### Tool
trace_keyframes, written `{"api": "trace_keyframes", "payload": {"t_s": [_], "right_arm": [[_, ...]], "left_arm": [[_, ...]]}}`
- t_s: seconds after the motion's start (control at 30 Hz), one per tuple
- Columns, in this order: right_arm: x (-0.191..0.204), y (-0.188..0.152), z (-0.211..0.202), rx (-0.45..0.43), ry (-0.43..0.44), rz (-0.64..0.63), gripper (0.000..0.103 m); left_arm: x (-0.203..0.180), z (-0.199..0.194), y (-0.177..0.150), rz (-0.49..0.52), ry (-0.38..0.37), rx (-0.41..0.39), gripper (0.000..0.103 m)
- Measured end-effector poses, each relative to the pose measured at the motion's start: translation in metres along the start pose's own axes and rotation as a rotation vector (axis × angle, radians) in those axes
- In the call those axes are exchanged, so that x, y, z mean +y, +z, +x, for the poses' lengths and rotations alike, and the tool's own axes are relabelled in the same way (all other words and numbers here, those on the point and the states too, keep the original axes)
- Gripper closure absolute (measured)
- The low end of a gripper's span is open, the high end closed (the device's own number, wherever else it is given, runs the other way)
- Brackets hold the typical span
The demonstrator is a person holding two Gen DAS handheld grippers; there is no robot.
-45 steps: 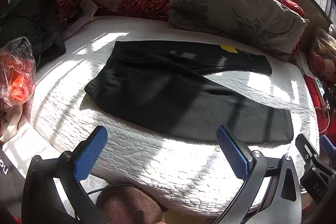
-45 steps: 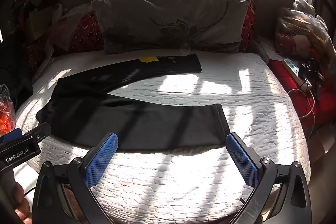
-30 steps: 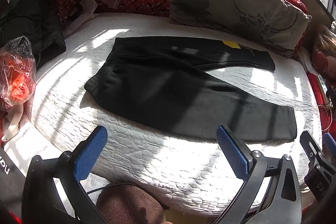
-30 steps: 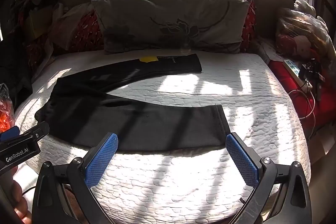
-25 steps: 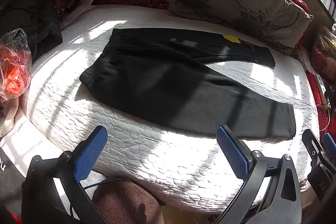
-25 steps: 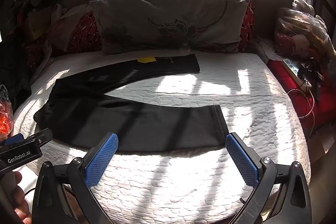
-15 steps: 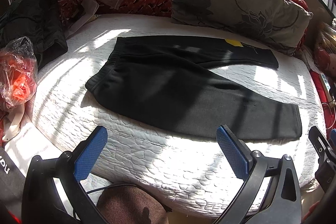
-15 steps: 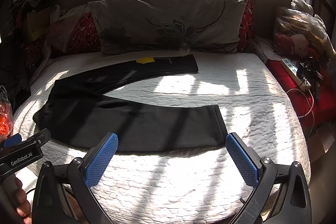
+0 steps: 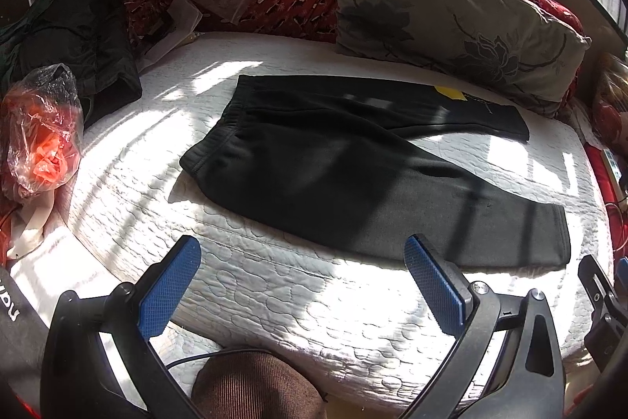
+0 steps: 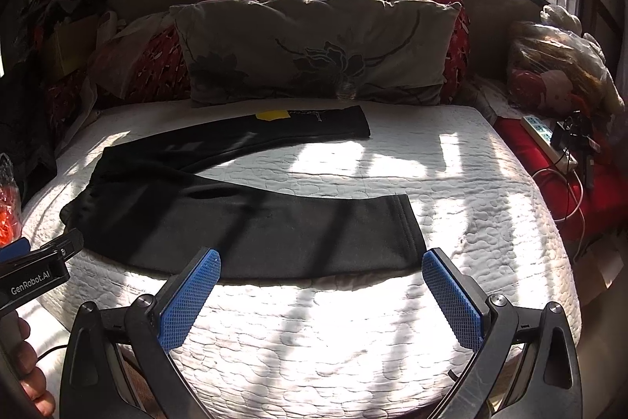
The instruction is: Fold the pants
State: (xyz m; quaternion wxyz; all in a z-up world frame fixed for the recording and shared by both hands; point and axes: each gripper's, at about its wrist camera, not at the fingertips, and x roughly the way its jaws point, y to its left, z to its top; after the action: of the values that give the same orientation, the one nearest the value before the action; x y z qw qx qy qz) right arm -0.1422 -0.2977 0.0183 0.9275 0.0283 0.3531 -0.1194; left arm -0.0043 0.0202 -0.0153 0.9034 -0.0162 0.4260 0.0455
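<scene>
Black pants lie flat on the white quilted mattress, waistband to the left, the two legs spread apart toward the right. They also show in the right wrist view. The far leg carries a yellow patch. My left gripper is open and empty, hovering over the mattress's near edge, short of the pants. My right gripper is open and empty, just in front of the near leg's cuff.
A grey flowered pillow and red cushions stand at the back. An orange plastic bag and dark clothing lie at the left. A power strip with cables lies at the right of the bed.
Both grippers have drifted slightly; the right one has come a little closer to the near leg's cuff. The pants have not moved and both grippers have stayed open.
</scene>
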Motion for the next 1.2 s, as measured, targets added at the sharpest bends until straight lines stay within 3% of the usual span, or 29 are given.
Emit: {"api": "trace_keyframes", "payload": {"t_s": [0.63,1.2], "right_arm": [[-0.002,-0.004,0.001,0.004,0.011,0.015,0.000],[-0.003,-0.003,0.000,0.004,0.010,0.025,0.000]], "left_arm": [[0.000,0.003,-0.002,0.010,0.020,0.010,0.000],[-0.014,-0.014,-0.002,0.071,0.061,-0.077,0.000]]}}
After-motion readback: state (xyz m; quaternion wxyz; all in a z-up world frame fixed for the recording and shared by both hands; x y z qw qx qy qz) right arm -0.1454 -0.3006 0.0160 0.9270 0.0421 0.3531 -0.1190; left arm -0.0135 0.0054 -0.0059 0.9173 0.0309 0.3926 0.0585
